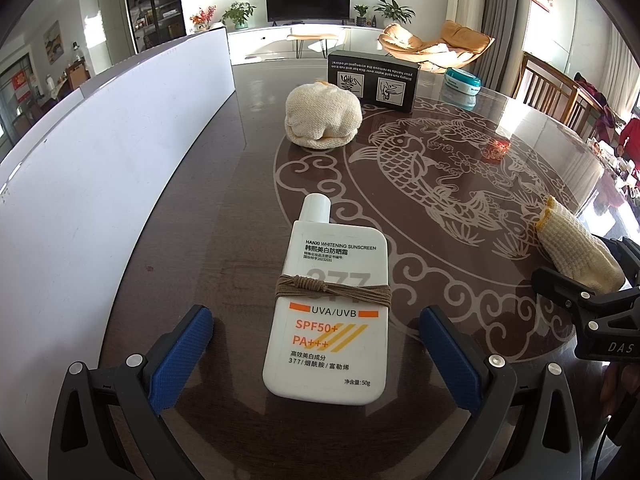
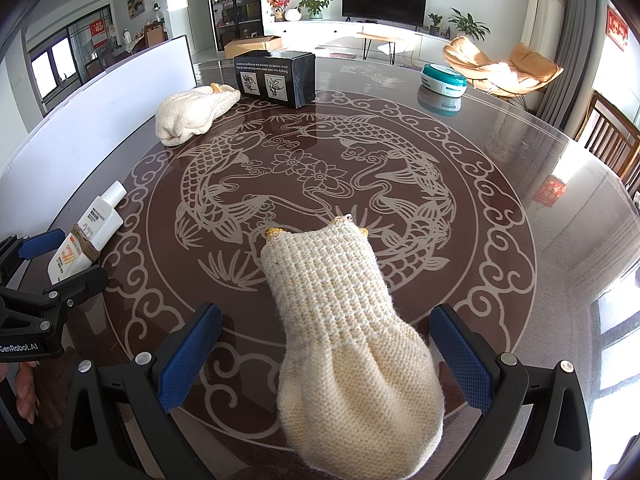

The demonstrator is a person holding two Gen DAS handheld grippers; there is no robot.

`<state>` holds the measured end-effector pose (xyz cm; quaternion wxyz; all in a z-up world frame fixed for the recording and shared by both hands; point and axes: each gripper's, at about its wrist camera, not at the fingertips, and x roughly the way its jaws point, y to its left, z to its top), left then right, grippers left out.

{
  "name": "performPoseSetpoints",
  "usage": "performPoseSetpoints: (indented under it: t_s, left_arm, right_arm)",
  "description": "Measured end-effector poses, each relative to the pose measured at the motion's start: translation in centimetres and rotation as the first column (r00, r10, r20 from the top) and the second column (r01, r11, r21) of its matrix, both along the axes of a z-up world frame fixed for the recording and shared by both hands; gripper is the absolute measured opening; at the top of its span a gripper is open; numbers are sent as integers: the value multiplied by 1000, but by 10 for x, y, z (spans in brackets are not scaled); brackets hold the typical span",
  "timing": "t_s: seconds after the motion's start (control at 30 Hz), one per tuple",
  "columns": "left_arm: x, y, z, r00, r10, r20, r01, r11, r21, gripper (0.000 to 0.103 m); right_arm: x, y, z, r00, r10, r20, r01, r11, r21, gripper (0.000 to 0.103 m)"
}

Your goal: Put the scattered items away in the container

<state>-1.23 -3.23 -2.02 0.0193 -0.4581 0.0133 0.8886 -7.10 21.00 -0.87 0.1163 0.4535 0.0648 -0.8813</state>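
On table — sunscreen: "HANXI WHITENING SUNSCREEN", "SPF50+".

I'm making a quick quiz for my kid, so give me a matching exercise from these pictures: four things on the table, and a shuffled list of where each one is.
Things:
1. sunscreen bottle
2. knitted glove
3. black box
4. teal tin

Places:
A. far right of the table
B. between the open left gripper fingers
C. between the open right gripper fingers
D. far side, beside the bundled glove

Pairs: 1-B, 2-C, 3-D, 4-A
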Motion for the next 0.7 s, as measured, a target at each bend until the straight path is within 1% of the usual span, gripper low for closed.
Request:
performPoseSetpoints:
  t_s: [0.7]
  left_arm:
    - [3, -1, 0, 1000, -3, -1, 3, 1000, 0, 103]
  right_arm:
    - [0, 0, 0, 1000, 0, 0, 0, 1000, 0, 103]
